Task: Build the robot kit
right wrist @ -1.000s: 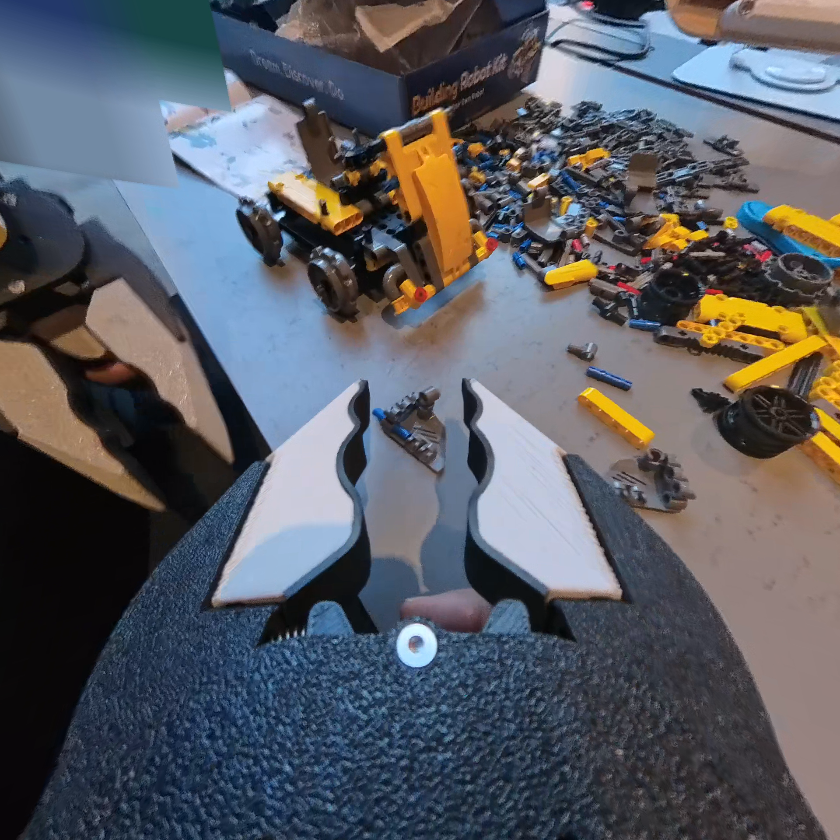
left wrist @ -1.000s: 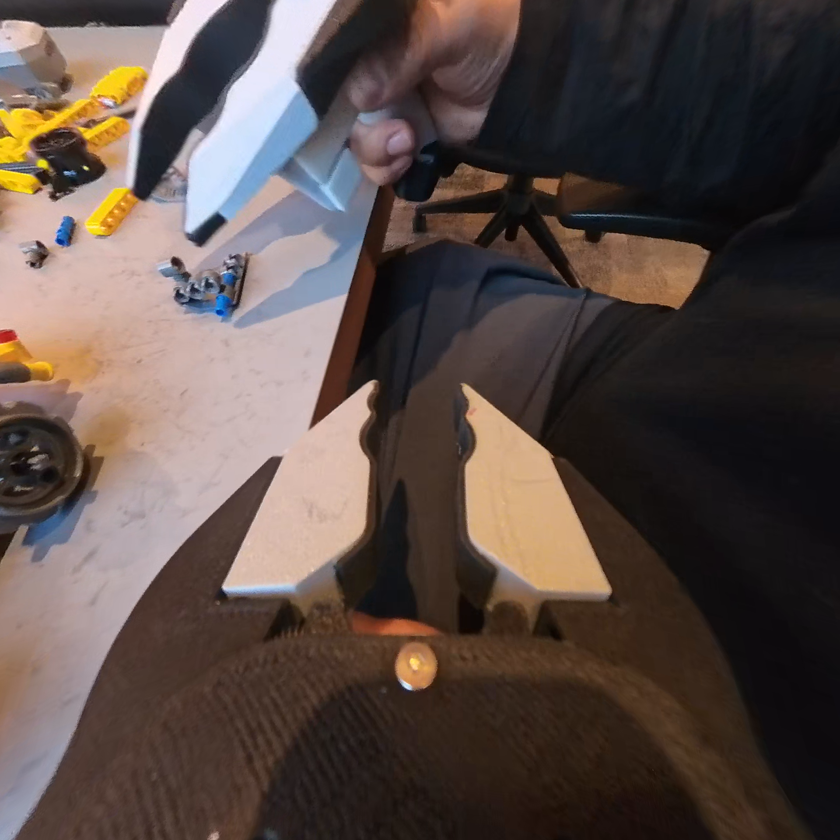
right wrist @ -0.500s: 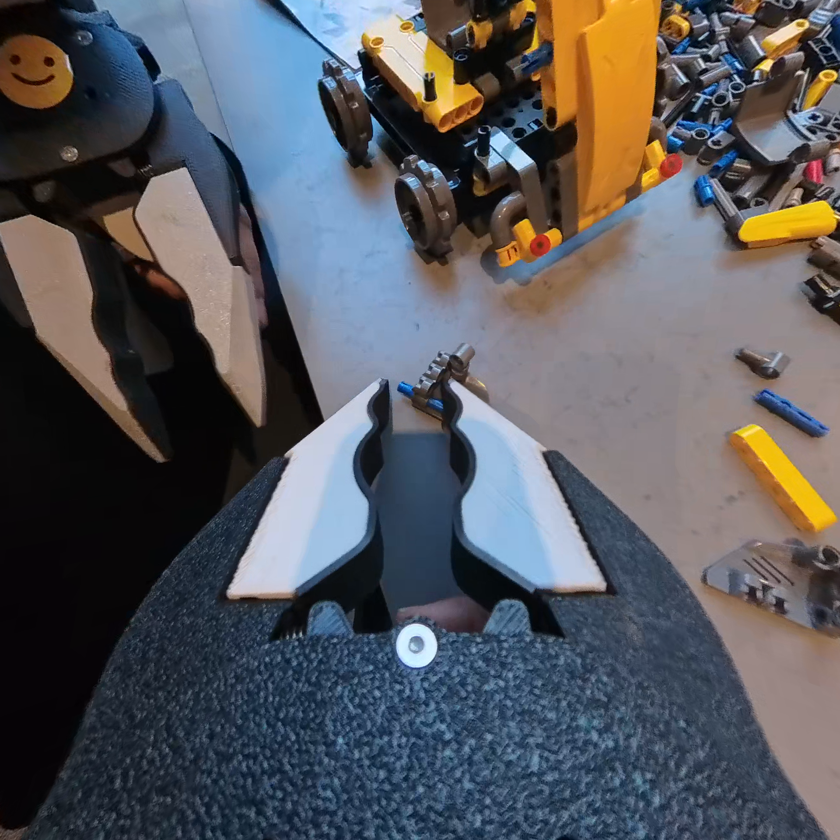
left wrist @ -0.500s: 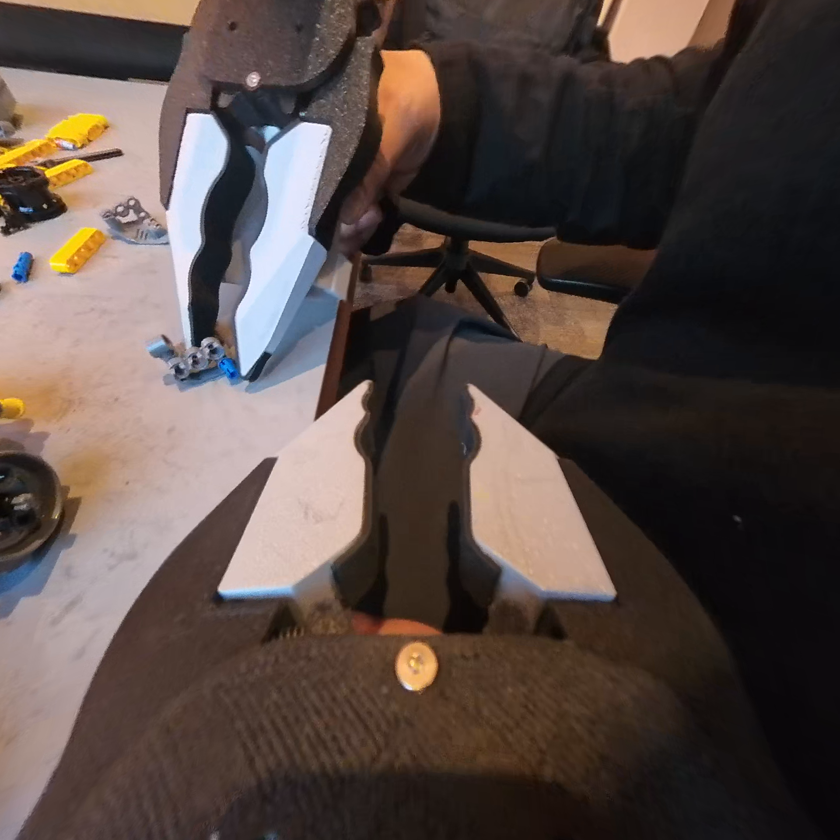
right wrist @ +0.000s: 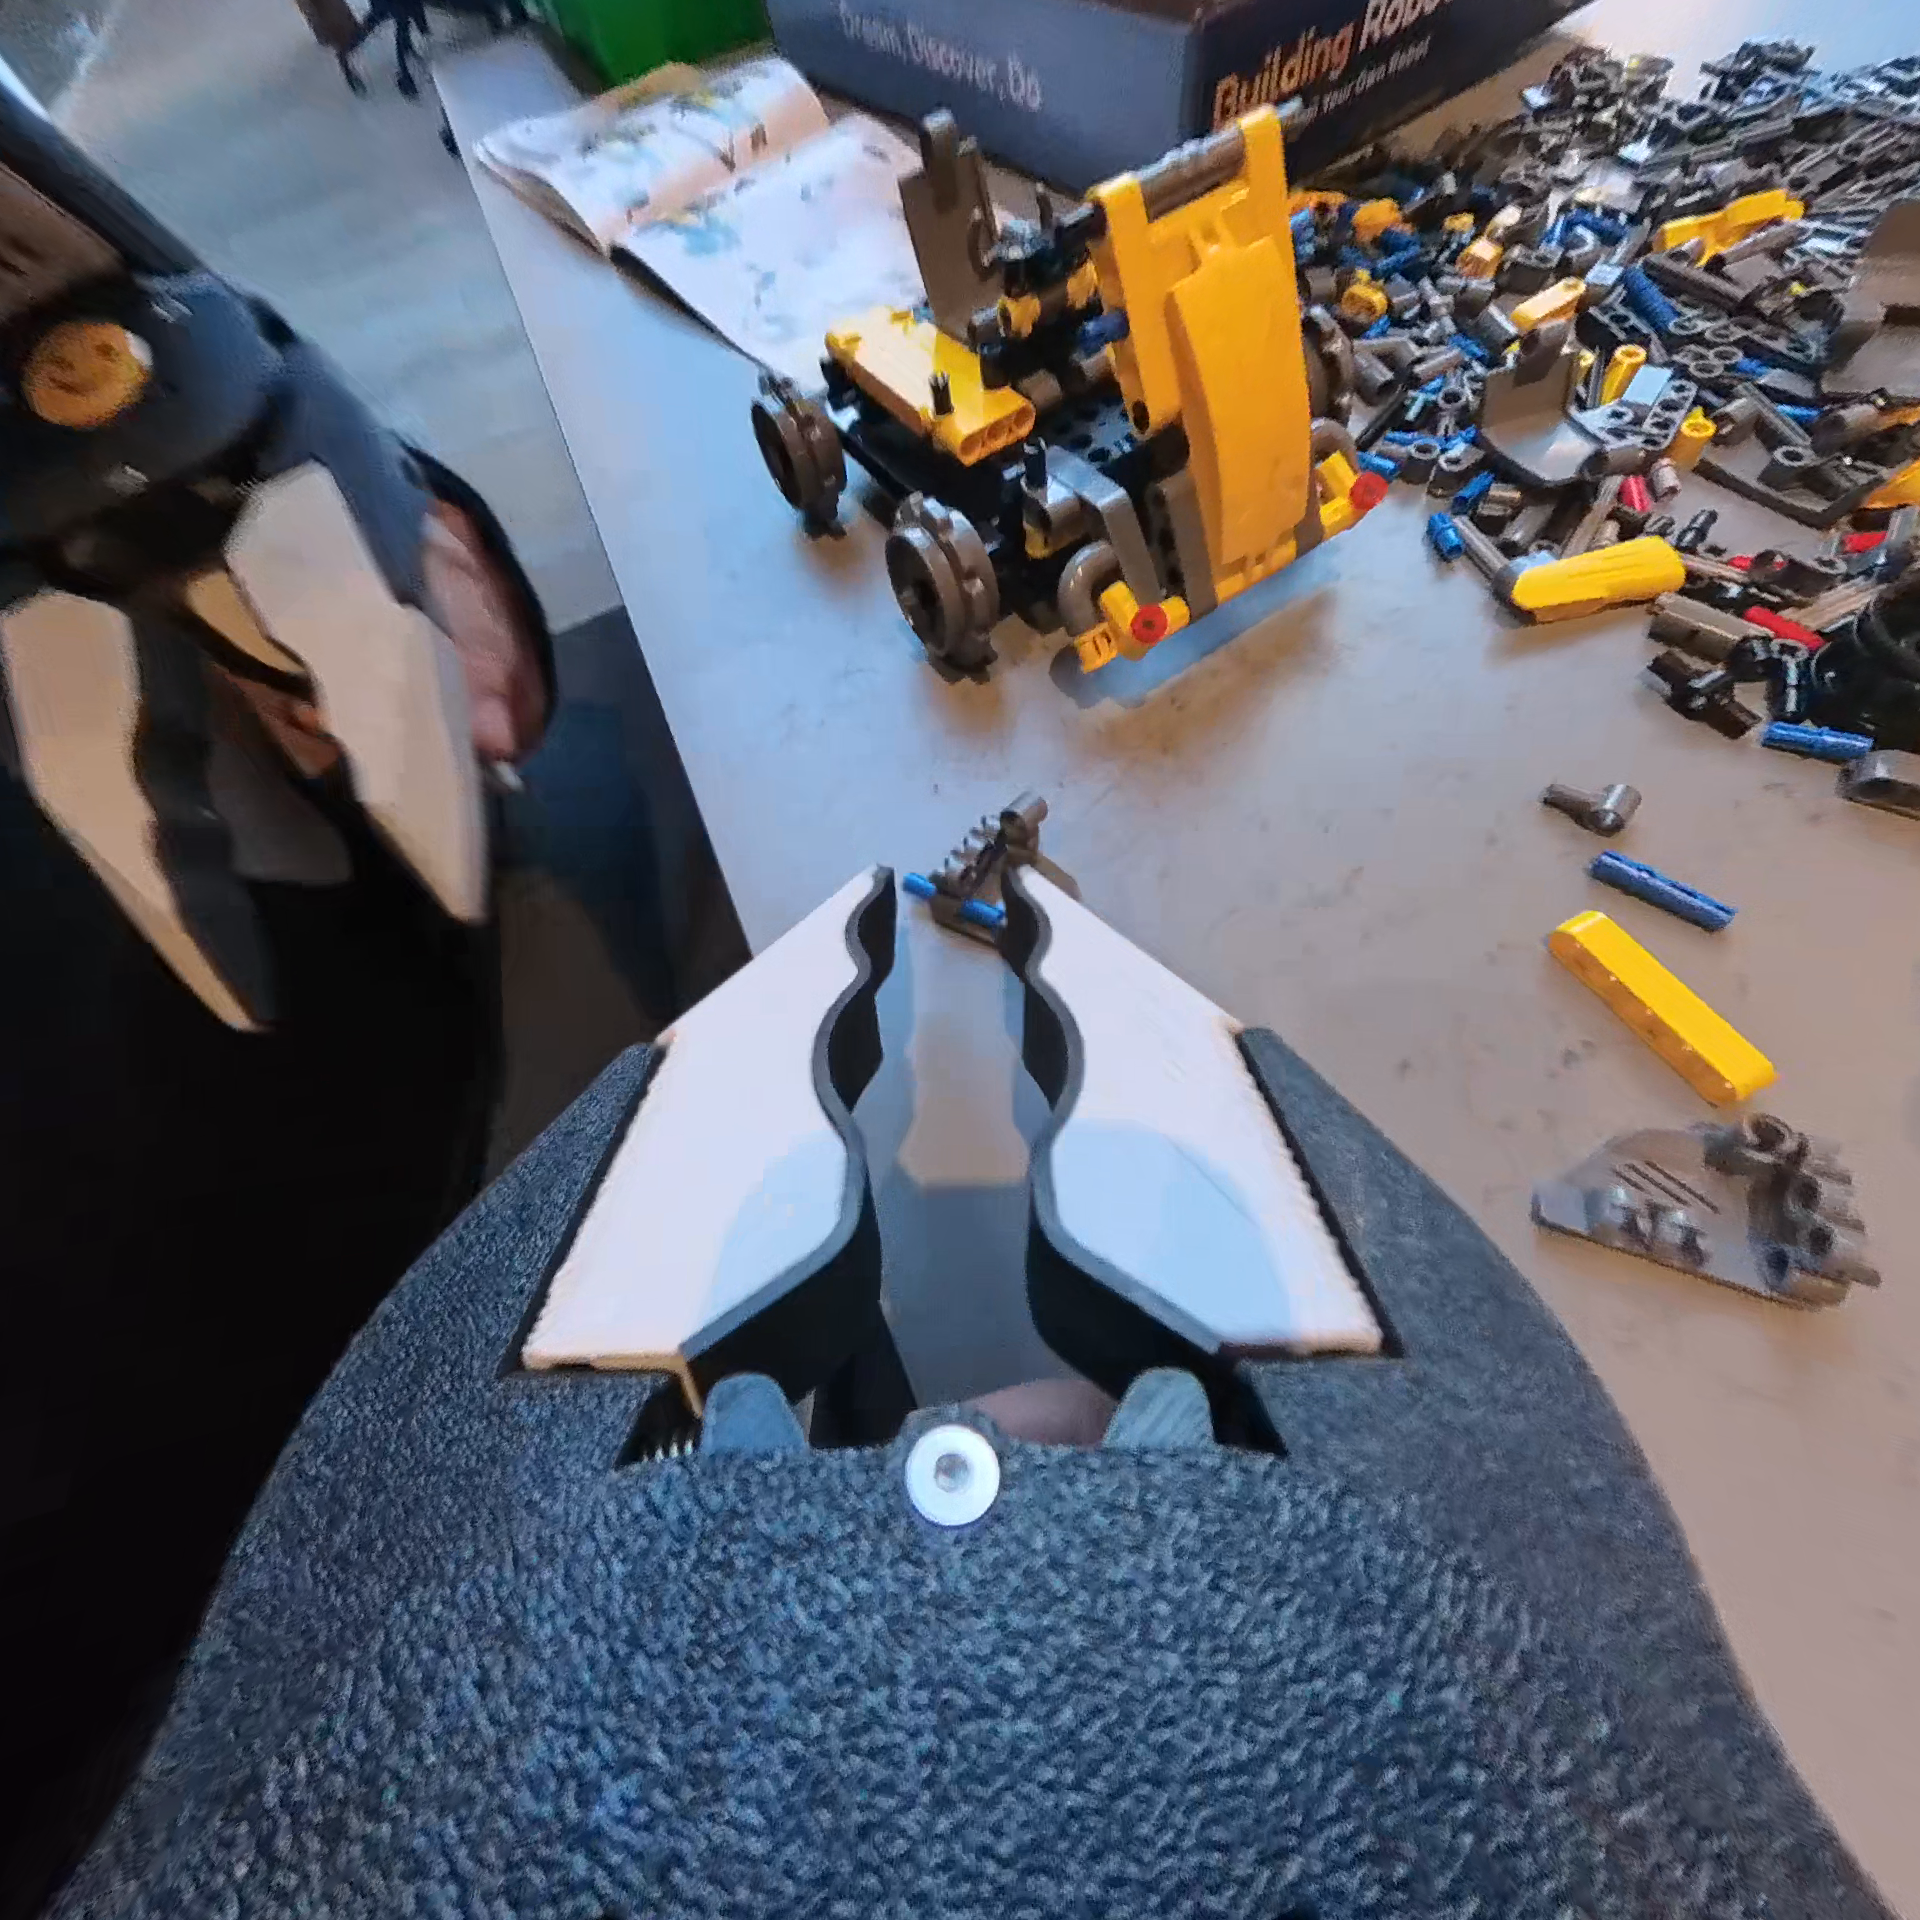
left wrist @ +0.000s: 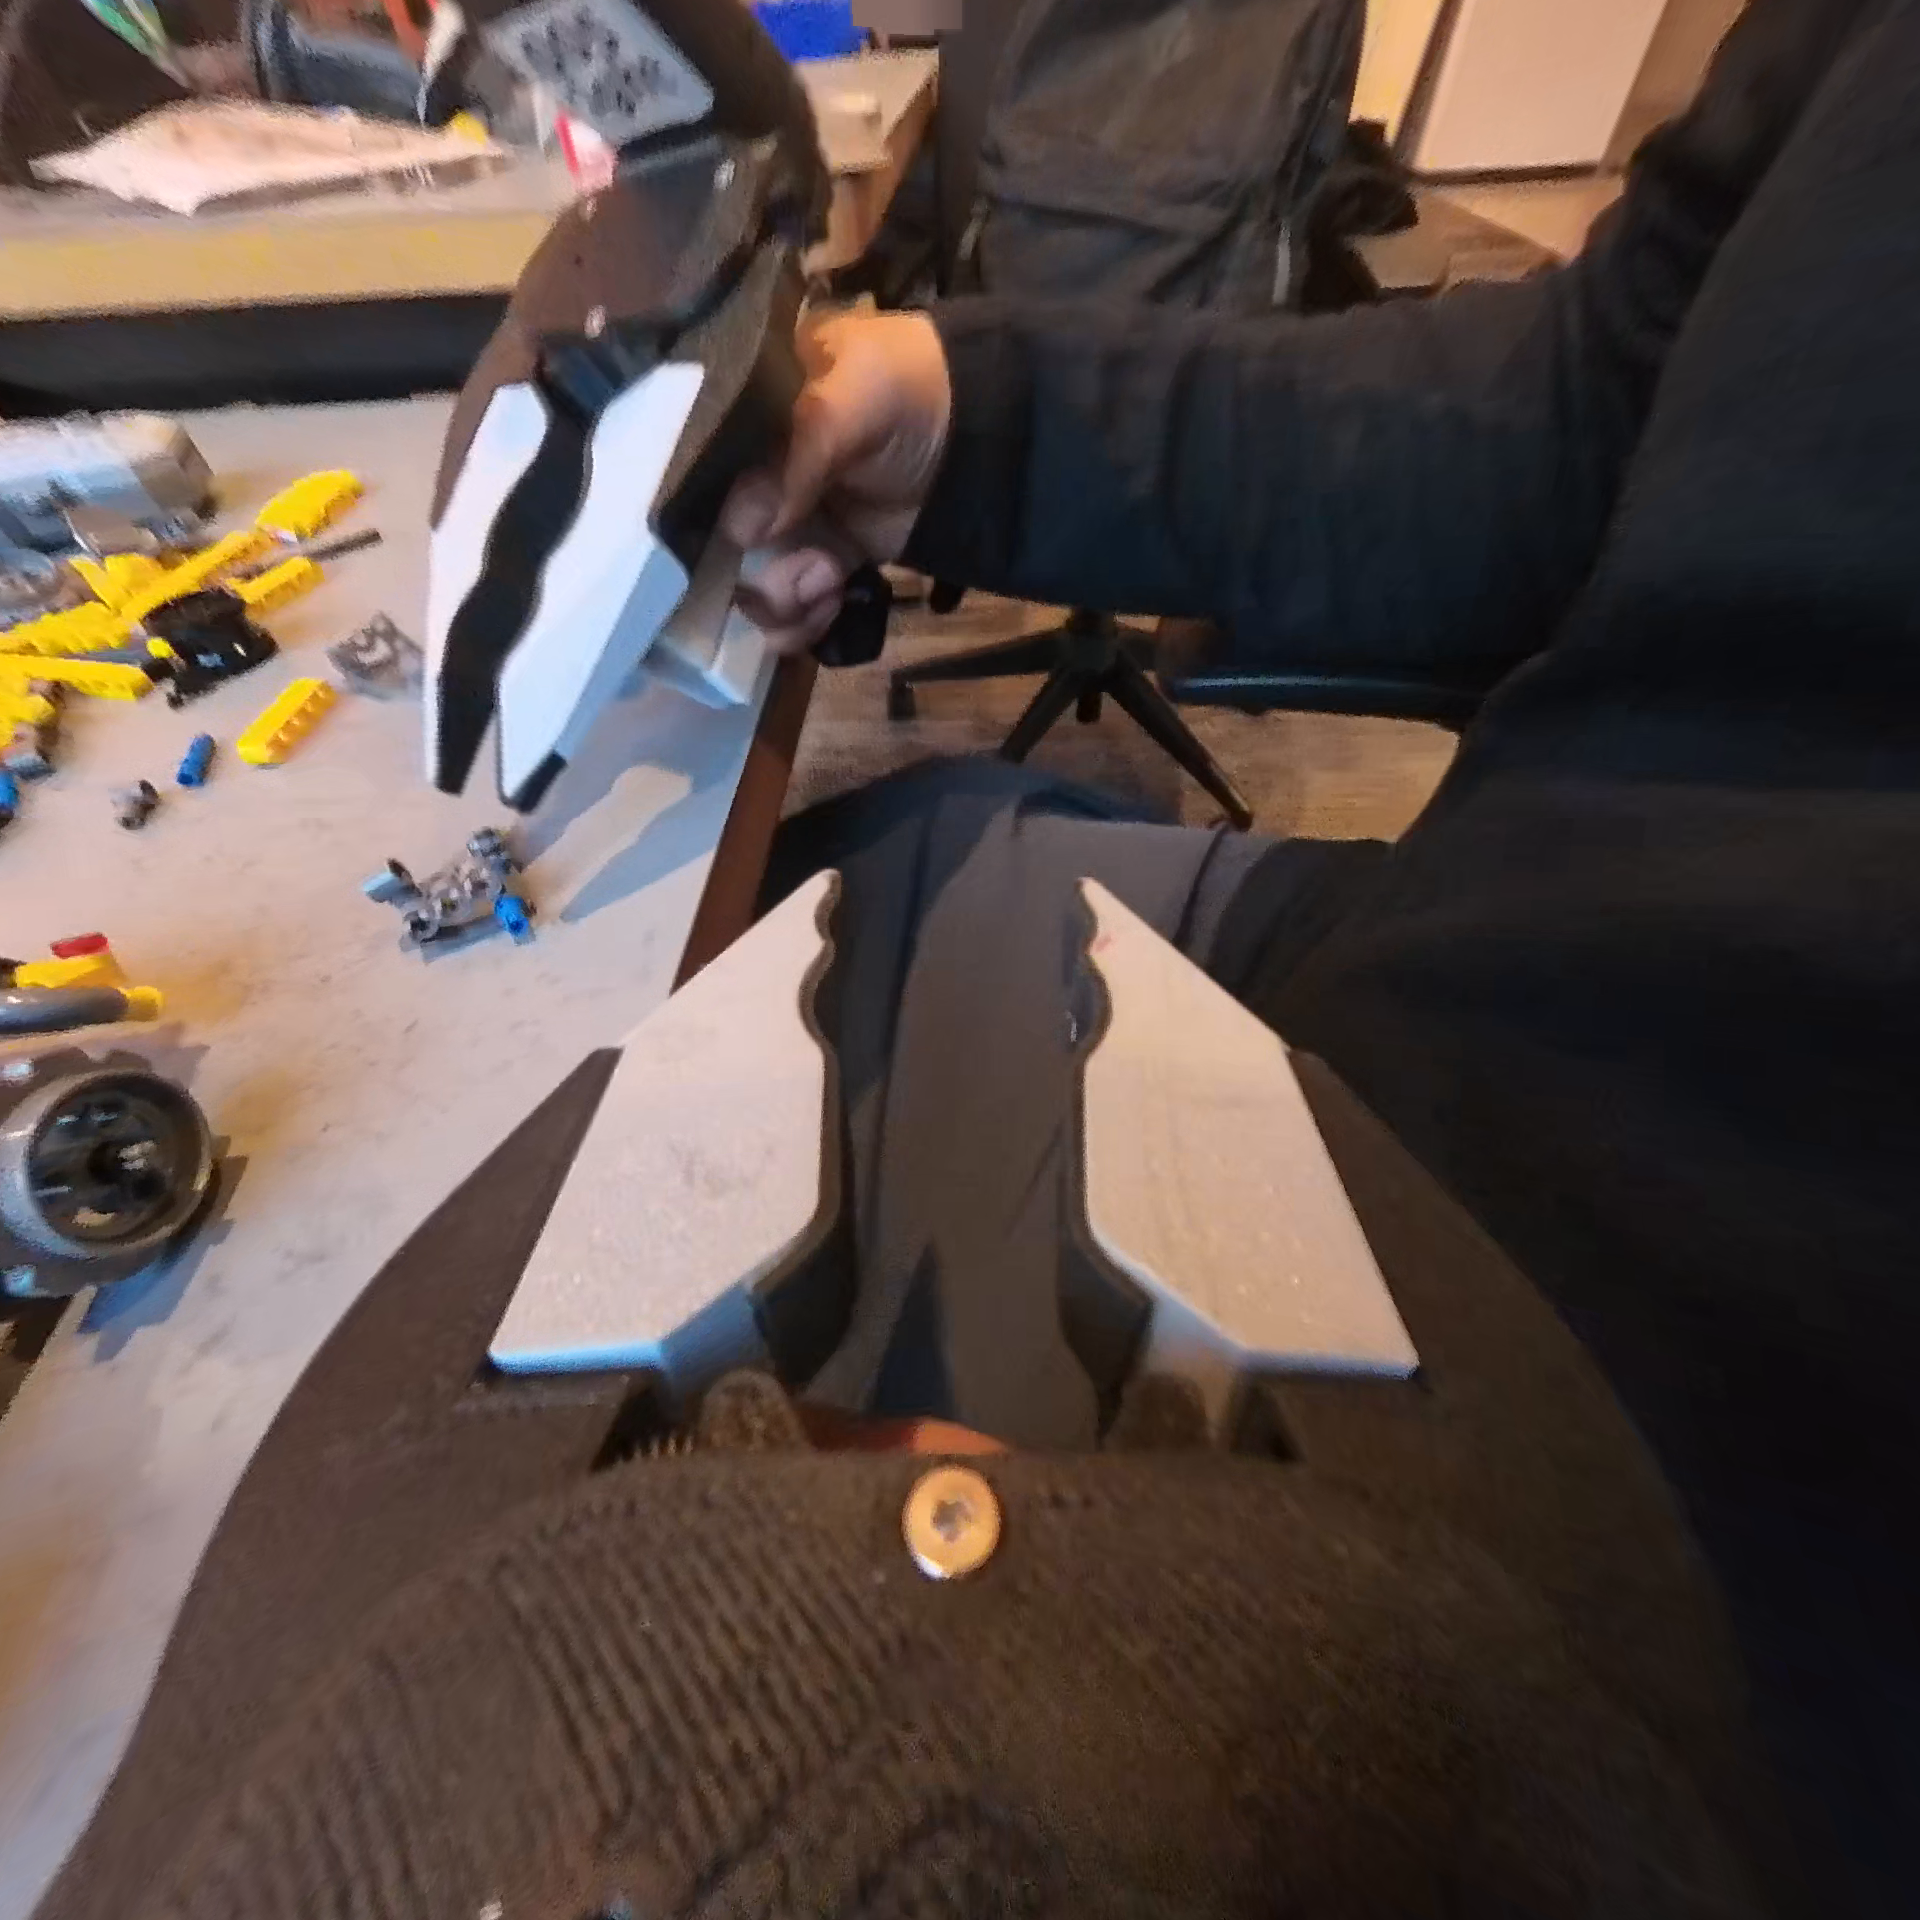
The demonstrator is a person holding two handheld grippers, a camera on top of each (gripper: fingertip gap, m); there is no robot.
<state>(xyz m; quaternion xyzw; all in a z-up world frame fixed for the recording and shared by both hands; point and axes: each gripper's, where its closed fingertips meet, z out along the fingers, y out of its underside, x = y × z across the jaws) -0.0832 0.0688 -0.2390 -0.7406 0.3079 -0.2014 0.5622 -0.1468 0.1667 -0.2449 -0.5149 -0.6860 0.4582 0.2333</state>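
Observation:
A small grey toothed piece with blue pins (right wrist: 977,873) lies on the grey table (right wrist: 1247,831) near its front edge; it also shows in the left wrist view (left wrist: 457,899). My right gripper (right wrist: 948,881) hovers just above and short of it, its jaws narrowed to a small gap and empty; the left wrist view (left wrist: 488,784) shows it clear of the piece. My left gripper (left wrist: 956,894) is open and empty, off the table edge over the person's dark trousers; it also shows in the right wrist view (right wrist: 353,966).
A yellow and black wheeled model (right wrist: 1091,468) stands behind the piece. A pile of loose parts (right wrist: 1662,312), a yellow beam (right wrist: 1662,1008), a blue pin (right wrist: 1662,904) and a grey plate (right wrist: 1704,1216) lie right. A box (right wrist: 1039,73) and booklet (right wrist: 727,197) are behind. My right gripper is the nearer one to the grey plate (right wrist: 1704,1216): about 12 centimeters, against 20 centimeters. It turns up in the left wrist view (left wrist: 398,659) as well.
My right gripper came down with narrowed jaws onto the small grey piece, then rose off it; the piece stays on the table. My left gripper has hardly moved.

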